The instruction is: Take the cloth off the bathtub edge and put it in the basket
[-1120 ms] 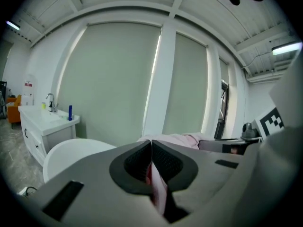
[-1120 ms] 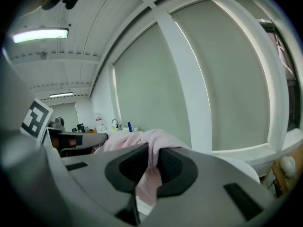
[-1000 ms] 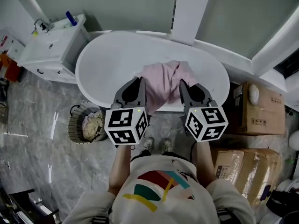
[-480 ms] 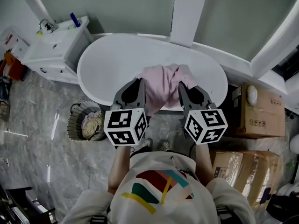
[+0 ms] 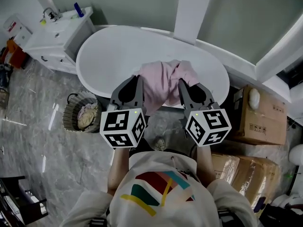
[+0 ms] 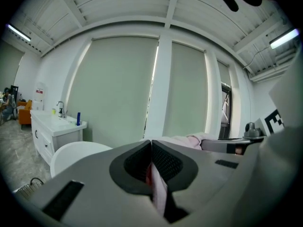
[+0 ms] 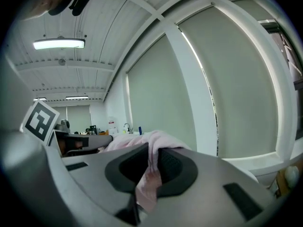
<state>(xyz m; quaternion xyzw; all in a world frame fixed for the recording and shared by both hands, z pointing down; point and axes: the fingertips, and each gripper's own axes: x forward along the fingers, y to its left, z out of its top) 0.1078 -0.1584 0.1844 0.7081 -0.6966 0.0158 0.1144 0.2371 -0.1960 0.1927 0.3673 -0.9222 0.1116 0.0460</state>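
The near rim of the bathtub [image 5: 118, 56] is hidden under the pink cloth [image 5: 161, 82] and behind the left gripper [image 5: 138, 81] and right gripper [image 5: 181, 83], the pale bundle in the basket [image 5: 69, 119] left of the bathtub is too small to identify, and an orange-red thing [image 5: 12, 56] farther left is cut off.

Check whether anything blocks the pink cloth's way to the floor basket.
Nothing visible does. The left gripper and right gripper clamp the cloth at the bathtub edge; only bare floor separates it from the basket on the left.
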